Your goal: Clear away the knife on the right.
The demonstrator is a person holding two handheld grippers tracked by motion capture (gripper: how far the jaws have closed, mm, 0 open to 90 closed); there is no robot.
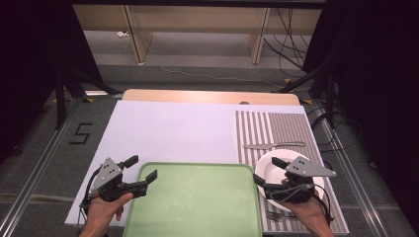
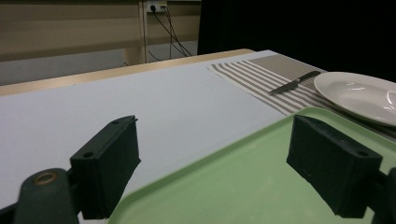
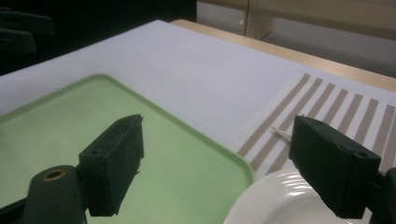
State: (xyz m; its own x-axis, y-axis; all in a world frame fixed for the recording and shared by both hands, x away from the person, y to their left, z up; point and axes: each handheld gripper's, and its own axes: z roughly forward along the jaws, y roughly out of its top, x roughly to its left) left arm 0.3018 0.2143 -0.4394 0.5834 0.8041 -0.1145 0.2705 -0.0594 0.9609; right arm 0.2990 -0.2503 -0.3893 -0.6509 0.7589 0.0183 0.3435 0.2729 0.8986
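In the high view the left gripper [image 1: 144,174], jaws wide and holding nothing, straddles the green tray's [image 1: 197,197] ten o'clock corner; the right gripper [image 1: 266,170], equally wide, hovers at the white plate's [image 1: 264,165] nine o'clock rim. In the left gripper view bare tablecloth [image 2: 140,98] stretches toward twelve. In the right gripper view the tray's corner [image 3: 245,172] sits just beside the plate [image 3: 275,200].

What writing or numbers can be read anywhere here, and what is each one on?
"5": a large black numeral marked on the grey floor left of the table, seen in the high view.
No readable text on the green plastic tray, the round white plate, the grey-and-white striped placemat, the silver knife or the white table cover.
No legible markings on the left gripper or right gripper.
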